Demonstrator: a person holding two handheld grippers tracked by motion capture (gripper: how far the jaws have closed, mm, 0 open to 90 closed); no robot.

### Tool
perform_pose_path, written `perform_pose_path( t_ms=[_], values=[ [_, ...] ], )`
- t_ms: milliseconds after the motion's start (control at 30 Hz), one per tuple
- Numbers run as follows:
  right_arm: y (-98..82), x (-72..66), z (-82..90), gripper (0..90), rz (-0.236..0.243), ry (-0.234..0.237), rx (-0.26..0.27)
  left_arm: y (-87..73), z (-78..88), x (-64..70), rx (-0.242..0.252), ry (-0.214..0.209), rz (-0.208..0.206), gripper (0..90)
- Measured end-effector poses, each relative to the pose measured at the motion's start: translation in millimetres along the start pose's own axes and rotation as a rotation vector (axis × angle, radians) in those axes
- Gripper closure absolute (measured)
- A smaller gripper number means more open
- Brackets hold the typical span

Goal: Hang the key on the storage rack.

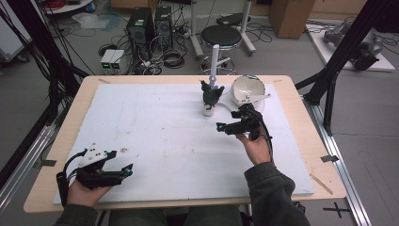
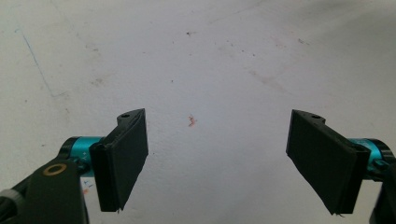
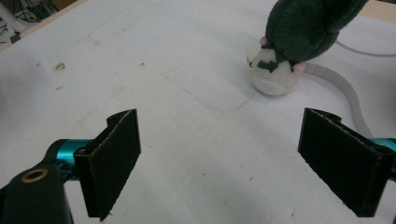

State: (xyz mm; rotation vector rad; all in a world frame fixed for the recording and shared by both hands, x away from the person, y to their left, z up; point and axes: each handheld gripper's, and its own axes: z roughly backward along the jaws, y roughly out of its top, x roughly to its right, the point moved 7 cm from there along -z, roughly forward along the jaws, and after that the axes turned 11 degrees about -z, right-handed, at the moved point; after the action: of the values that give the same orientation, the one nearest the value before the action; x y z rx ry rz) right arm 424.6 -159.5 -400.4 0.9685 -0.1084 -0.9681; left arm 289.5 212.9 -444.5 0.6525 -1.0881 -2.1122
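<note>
A dark green plush toy (image 1: 210,95) with a white snout lies on the white board (image 1: 155,136) at the back, just left of a white bowl (image 1: 247,89). In the right gripper view the toy (image 3: 299,32) sits beyond the jaws at the upper right, its snout down on the board and a grey tail (image 3: 345,93) curling off. My right gripper (image 1: 221,127) is open, a short way in front of the toy, with nothing between its jaws. Open and empty as well, my left gripper (image 1: 128,169) hovers near the board's front left corner over bare white surface (image 2: 215,70).
The bowl holds a white spoon-like handle (image 1: 259,98). A white upright post (image 1: 214,61) stands behind the toy. The wooden table rim (image 1: 324,155) frames the board. Beyond the table are a black stool (image 1: 221,35), computer towers (image 1: 149,26) and floor cables.
</note>
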Motion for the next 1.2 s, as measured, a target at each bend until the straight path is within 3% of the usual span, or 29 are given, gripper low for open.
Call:
perform_pose_path(
  t_ms=[433,1200],
  values=[
    [-6.4,-10.2,5.2,12.2,0.041,0.005,-0.006,-0.9,-0.1,-0.2,-0.004,-0.002,-0.003,21.1],
    [-41.9,-0.1,11.7,11.9,0.035,-0.005,-0.018,-2.2,-1.7,0.6,-0.009,-0.005,-0.003,21.2]
  ],
)
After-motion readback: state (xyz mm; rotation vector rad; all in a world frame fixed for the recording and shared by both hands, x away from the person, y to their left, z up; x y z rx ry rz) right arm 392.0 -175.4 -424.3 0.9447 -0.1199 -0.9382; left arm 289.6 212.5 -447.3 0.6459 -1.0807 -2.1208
